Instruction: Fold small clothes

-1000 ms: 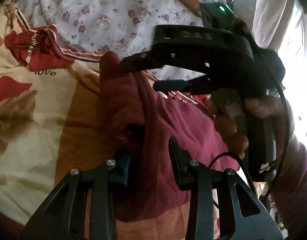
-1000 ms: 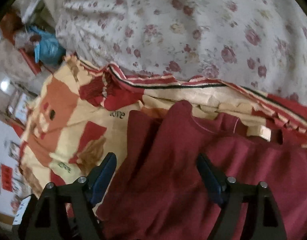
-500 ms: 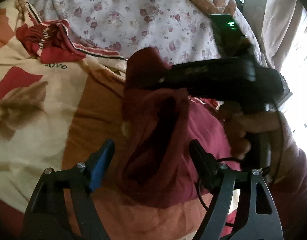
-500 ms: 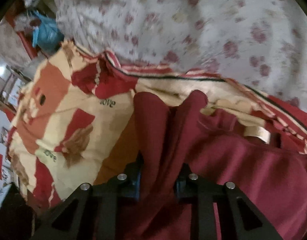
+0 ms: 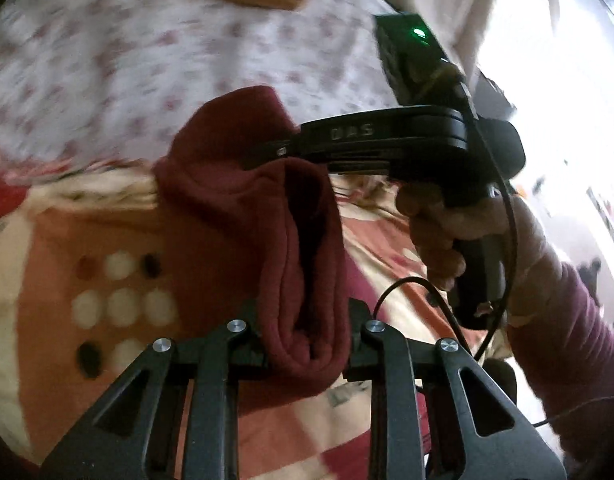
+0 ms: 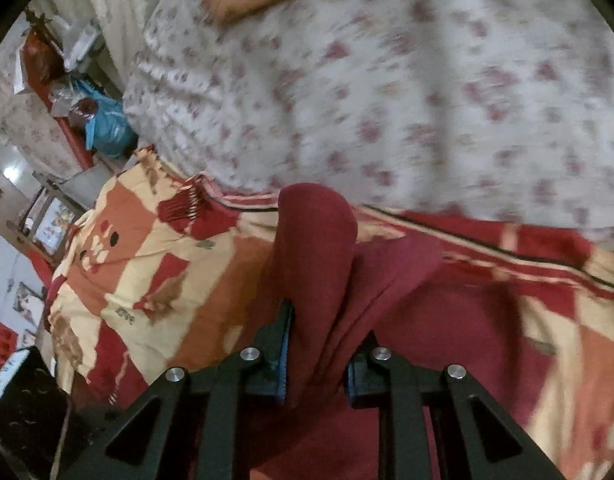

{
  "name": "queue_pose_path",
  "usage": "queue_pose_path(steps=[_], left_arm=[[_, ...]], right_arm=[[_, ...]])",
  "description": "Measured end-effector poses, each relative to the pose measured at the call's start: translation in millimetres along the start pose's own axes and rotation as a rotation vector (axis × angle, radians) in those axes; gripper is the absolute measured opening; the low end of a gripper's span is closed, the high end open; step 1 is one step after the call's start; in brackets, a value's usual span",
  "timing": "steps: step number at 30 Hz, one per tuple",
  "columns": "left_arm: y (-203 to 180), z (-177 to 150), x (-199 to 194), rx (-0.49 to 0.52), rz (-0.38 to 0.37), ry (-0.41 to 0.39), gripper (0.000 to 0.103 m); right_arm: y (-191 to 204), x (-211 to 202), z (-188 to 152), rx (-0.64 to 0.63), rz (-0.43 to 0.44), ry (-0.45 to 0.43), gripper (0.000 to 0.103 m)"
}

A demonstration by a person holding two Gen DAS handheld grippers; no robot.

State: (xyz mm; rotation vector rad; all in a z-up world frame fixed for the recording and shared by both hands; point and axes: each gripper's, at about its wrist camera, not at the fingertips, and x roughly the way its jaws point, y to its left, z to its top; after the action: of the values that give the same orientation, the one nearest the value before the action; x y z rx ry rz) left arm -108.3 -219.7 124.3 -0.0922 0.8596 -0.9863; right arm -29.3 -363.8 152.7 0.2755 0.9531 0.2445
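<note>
Both grippers are closing on the maroon garment (image 5: 243,208), with bunched cloth pinched between the pads: the left gripper (image 5: 307,344) at one edge, the right gripper (image 6: 319,344) at another. The garment hangs partly lifted above the patterned bedspread (image 6: 147,264). Through the blur it seems a sleeve fold; both grippers should travel level together so the fold lands flat.

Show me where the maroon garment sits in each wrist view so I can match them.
Left wrist: maroon garment at centre, bunched, running up to the right gripper.
Right wrist: maroon garment at lower centre, draped.
Shared landmark: floral quilt across the top.
</note>
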Motion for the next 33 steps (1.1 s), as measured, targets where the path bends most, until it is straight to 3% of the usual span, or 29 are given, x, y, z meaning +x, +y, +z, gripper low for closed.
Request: queue_pose_path(steps=[6,11,13,15,16,17,19,22,24,25,27,29,31,33], left_arm=[[-50.4,10.2,71.2,0.083,-0.030,0.099,0.022],[-54.2,-0.5,129.2,0.025,0.048,0.172,0.021],[-50.5,-2.5,140.0,-0.011,0.053,0.214,0.028],[-53.5,-3.3,127.9,-0.007,-0.005,0.246,0.053],[-54.1,-2.3,114.7,0.008,-0.057,0.245,0.062],[-54.0,-1.8,105.3,0.018,-0.072,0.233,0.072],[-51.0,-0.4,72.3,0.071,-0.043,0.174,0.072],[-36.3,2.9,50.4,0.096,0.039,0.125,0.072],[-21.5,5.1,48.5,0.082,0.146,0.095,0.072],[-11.5,6.2,54.0,0.055,0.206,0.101,0.072],[-0.7,-1.7,62.1,0.014,0.248,0.128,0.072],[12.9,-11.2,85.8,-0.007,0.285,0.204,0.072],[20.9,-23.8,97.3,-0.019,0.289,0.241,0.072],[30.3,-36.5,95.0,-0.060,0.260,0.242,0.073]], right_arm=[[-85.3,-23.3,-27.6,0.095,-0.073,-0.008,0.018],[-151.7,13.7,-48.2,0.276,-0.060,0.029,0.017],[-173.2,31.0,-57.2,0.384,-0.041,0.029,0.018],[-183.0,25.6,-63.7,0.454,0.003,-0.007,0.029],[-182.6,19.0,-64.6,0.454,-0.005,-0.018,0.044],[-181.7,8.0,-66.6,0.441,-0.041,-0.030,0.050],[-175.1,-15.9,-72.9,0.394,-0.100,-0.042,0.050],[-157.2,-51.4,-85.3,0.309,-0.078,-0.065,0.050],[-129.3,-68.7,-93.5,0.233,-0.058,-0.097,0.050],[-117.1,-72.6,-96.6,0.199,-0.052,-0.108,0.050],[-95.1,-71.6,-103.3,0.132,-0.057,-0.112,0.049],[-86.0,-59.2,-113.6,0.084,-0.150,-0.084,0.033],[-96.9,-35.8,-133.5,0.094,-0.286,0.009,0.031],[-110.3,-26.5,-150.8,0.137,-0.248,0.036,0.031]])
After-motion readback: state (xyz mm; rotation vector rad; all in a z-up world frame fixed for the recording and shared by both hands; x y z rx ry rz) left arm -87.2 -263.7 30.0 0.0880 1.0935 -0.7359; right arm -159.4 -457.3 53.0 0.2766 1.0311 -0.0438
